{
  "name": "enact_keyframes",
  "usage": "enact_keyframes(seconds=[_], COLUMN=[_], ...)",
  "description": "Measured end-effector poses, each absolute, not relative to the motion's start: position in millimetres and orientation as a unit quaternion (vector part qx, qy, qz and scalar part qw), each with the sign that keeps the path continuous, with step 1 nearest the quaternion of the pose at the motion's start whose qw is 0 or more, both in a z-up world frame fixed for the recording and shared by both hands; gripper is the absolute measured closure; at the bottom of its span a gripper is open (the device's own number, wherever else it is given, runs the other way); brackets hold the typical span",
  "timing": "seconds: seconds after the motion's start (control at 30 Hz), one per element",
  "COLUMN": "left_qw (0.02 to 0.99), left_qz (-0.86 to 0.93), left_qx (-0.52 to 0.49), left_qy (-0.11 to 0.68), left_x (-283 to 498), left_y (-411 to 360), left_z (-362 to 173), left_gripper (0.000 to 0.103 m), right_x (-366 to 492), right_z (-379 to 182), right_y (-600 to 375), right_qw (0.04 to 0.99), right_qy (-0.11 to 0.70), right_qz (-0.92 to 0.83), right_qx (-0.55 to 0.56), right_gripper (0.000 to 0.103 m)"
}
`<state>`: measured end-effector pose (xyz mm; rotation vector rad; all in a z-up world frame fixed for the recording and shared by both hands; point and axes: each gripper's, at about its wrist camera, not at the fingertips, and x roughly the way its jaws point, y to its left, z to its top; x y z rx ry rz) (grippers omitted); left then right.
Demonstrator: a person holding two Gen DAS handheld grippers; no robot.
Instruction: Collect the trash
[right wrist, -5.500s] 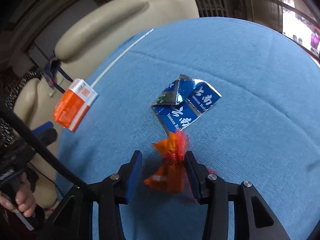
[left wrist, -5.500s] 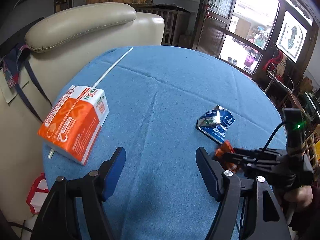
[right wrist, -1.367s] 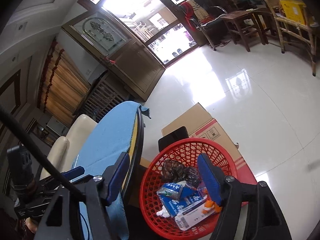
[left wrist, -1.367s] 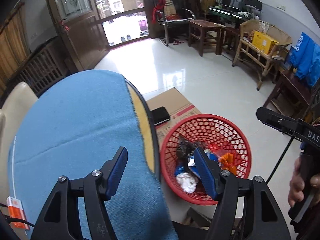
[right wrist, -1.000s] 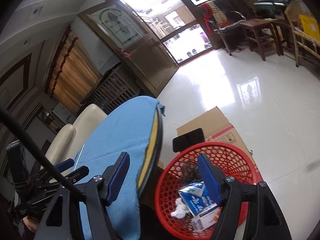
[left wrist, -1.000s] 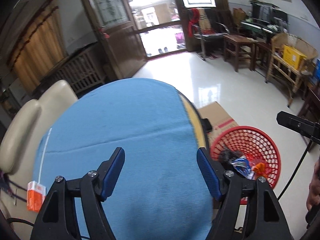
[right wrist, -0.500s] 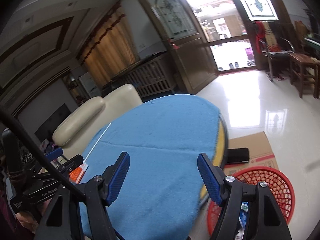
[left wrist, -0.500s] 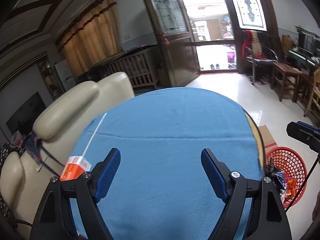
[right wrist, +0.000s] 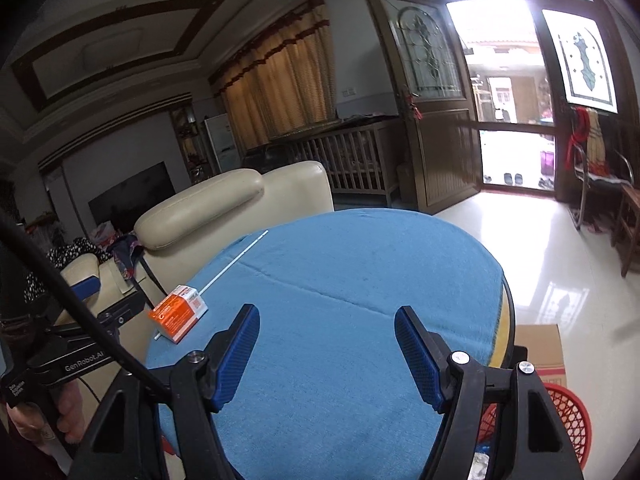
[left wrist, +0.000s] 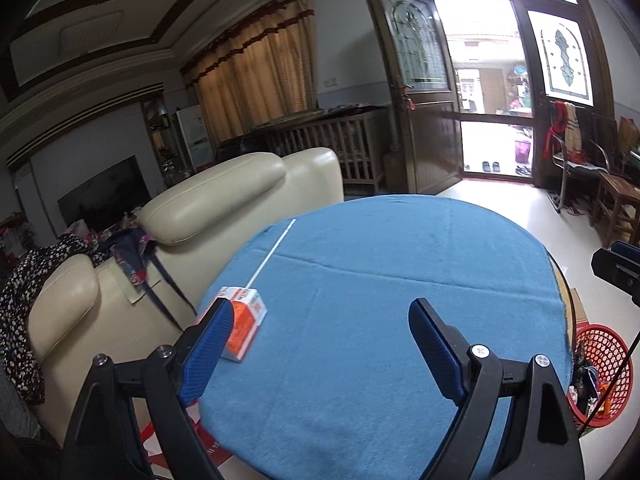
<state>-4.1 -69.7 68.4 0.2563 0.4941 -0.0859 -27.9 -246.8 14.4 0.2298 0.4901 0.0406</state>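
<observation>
An orange and white carton (left wrist: 245,322) (right wrist: 179,312) lies at the left edge of the round table with the blue cloth (left wrist: 380,300) (right wrist: 360,300), a long white stick (left wrist: 272,254) (right wrist: 236,260) running from it toward the sofa. My left gripper (left wrist: 320,320) hovers over the near part of the table, its jaws opening with nothing between them; its left finger partly covers the carton. My right gripper (right wrist: 326,328) is open and empty over the table. The red mesh basket (left wrist: 602,376) (right wrist: 568,420) with trash stands on the floor at the right.
A cream leather sofa (left wrist: 224,200) (right wrist: 224,200) with clothes on it stands left of the table. A cardboard box (right wrist: 540,346) lies on the floor by the basket. Wooden chairs (left wrist: 616,204) and a glass door are at the right. A hand (right wrist: 44,420) holds the left gripper's handle.
Both grippers swung left from over the basket back to the table, so the carton and sofa came into view. The left jaws spread wider; the right jaws kept their gap.
</observation>
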Motion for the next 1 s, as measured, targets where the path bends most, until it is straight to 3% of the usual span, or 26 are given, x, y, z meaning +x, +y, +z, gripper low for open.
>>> enact_keyframes(seconds=[1.0], left_qw=[0.962], left_qz=[0.021], left_qx=[0.077], left_qy=[0.26], left_x=[0.4], left_y=[-6.5], left_z=[58.6], left_gripper=[0.012], right_x=[1.2], right_z=[15.1], right_y=[-153.3], right_qw=[0.963], right_qy=[0.258], right_qz=[0.072], right_qx=[0.032], right_gripper=[0.029])
